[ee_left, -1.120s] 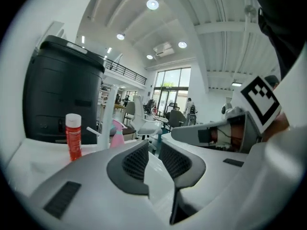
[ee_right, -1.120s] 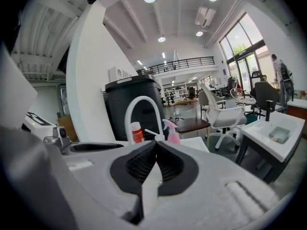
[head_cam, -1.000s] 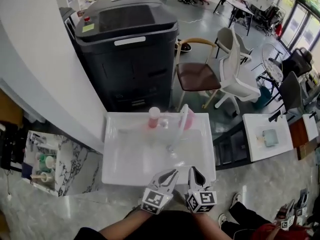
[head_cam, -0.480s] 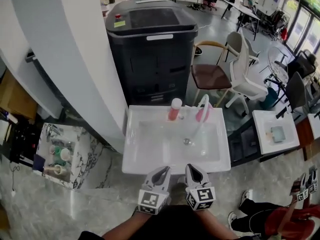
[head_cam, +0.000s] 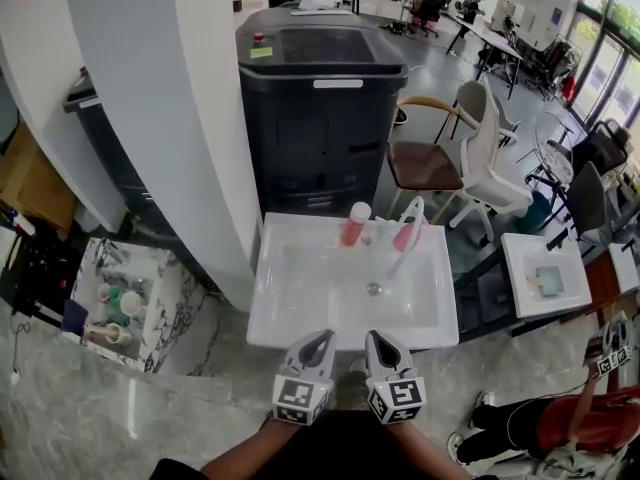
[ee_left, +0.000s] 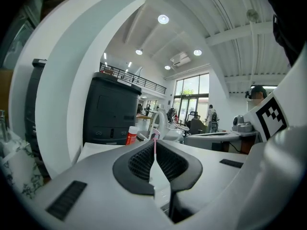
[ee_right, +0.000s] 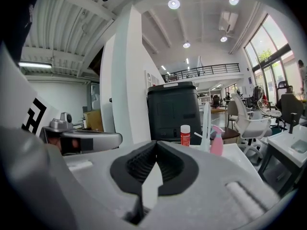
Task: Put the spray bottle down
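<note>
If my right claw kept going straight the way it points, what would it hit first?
Probably the white sink: the shut right claw sits at its front rim, aimed slightly down across the basin. The red-capped bottle stands beyond, slightly right; depth is unclear.

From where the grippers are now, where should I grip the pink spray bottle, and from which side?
I'd take the spray bottle around its body, below the trigger head, with the right gripper coming from the front right. It stands upright on the back rim of the sink, and the faucet crowds its left side.
</note>
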`<state>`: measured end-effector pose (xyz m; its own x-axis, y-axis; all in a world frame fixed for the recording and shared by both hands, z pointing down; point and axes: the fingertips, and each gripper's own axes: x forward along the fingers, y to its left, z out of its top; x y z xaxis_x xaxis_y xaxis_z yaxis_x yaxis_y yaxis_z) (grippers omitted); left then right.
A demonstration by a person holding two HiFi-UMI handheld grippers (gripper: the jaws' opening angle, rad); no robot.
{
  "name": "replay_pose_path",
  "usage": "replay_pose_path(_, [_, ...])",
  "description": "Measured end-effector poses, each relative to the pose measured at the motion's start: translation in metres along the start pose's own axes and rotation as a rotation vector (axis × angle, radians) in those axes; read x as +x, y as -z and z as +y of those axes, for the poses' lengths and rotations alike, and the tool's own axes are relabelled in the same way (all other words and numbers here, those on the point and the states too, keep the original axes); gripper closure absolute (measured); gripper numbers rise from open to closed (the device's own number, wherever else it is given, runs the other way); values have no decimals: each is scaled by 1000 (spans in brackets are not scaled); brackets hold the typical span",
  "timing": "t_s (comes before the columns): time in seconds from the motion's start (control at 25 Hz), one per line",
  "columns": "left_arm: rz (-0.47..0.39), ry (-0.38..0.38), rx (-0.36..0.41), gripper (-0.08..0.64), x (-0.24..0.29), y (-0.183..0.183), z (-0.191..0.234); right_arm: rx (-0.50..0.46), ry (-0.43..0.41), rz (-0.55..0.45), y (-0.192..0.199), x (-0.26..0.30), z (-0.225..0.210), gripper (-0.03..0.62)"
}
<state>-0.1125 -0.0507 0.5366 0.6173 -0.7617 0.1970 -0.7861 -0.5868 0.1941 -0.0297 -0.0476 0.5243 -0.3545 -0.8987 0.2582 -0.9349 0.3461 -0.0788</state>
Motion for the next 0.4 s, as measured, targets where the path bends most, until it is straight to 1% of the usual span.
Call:
replay_pose_path(0.24, [6, 12, 17, 532, 4, -2, -2, -14, 11, 3, 0, -1, -3, 595])
replay_pose_path(0.4, [-27, -9, 3, 531, 12, -5, 3, -18, 20, 6, 0, 0, -11, 595])
